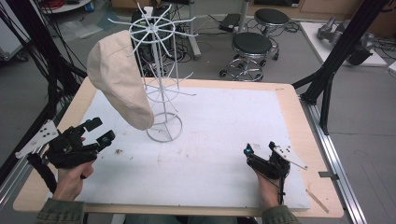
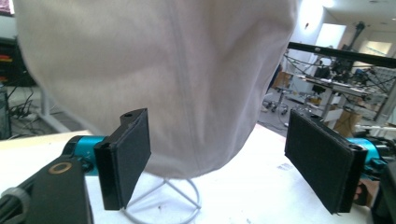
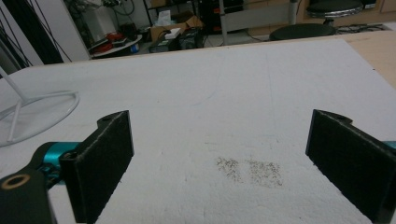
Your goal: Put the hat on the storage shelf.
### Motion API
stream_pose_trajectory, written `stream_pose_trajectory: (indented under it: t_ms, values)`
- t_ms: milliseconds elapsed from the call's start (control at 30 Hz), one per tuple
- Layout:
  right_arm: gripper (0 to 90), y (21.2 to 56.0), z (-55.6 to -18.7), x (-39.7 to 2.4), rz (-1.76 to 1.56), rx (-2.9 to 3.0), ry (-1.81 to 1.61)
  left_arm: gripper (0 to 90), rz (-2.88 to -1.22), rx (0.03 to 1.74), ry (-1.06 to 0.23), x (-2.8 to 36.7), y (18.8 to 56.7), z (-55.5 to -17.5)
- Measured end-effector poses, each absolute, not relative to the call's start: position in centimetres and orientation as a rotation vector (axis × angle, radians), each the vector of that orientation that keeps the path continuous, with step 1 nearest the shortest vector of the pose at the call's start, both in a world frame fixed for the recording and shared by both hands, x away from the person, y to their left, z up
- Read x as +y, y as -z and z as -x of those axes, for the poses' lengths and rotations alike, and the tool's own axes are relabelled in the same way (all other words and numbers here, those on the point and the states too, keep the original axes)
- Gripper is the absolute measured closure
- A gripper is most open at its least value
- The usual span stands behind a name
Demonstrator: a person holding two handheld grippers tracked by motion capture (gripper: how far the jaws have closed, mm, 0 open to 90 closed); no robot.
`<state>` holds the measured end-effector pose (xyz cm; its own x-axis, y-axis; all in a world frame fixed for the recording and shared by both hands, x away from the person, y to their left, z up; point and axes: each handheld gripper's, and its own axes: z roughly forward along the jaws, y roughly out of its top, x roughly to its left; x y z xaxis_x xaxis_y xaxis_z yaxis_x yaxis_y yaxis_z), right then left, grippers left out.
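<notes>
**Cream cap hanging on the wire rack, both tools standing open**

The left tool (image 1: pixel 96 131) is lying low over the white foam sheet (image 1: pixel 219 140) that is covering the wooden bench (image 1: pixel 306 140), down and to the left of the white wire display rack (image 1: pixel 161 79). The person's left hand (image 1: pixel 70 179) is wrapping its body from below, and the jaws are pointing up and rightward toward the rack's ring foot. In the left gripper view the left tool (image 2: pixel 217 163) is gaping wide, with nothing between its pads; the cream fabric flat cap (image 2: pixel 154 79) is hanging just beyond them, apart from both.

The cream fabric flat cap (image 1: pixel 119 79) is hanging on the left side of the rack, its lower edge drooping close to the ring foot.

The right tool (image 1: pixel 258 150) is resting well to the right of the rack, near the front edge of the sheet, held by the right hand (image 1: pixel 271 186) with the wrist straight. In the right gripper view the right tool (image 3: pixel 219 158) is also standing wide open over bare foam, gripping nothing.

The cap is hiding the hook that is carrying it, so how it is attached cannot be told. In the left gripper view the cap's top is cut off by the frame and most of the rack is hidden behind it. Both forearms are cut off at the bottom of the high view.
</notes>
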<state>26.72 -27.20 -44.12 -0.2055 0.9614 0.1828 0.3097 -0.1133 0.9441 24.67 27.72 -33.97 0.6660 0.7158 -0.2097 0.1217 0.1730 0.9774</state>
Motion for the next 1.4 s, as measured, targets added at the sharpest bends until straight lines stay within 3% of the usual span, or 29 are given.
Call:
stream_pose_trajectory:
  t_ms: [900, 1400]
  values:
    - [6.5, 43.8, -25.8, -27.3, -1.410, 1.508, -1.303, 19.6, -1.308, 1.185, -0.623, 32.1, 43.0, -24.7]
    - [6.6, 43.8, -25.8, -27.2, -1.408, 1.504, -1.280, 19.7, -1.169, 1.315, -0.937, 33.3, 43.6, -23.4]
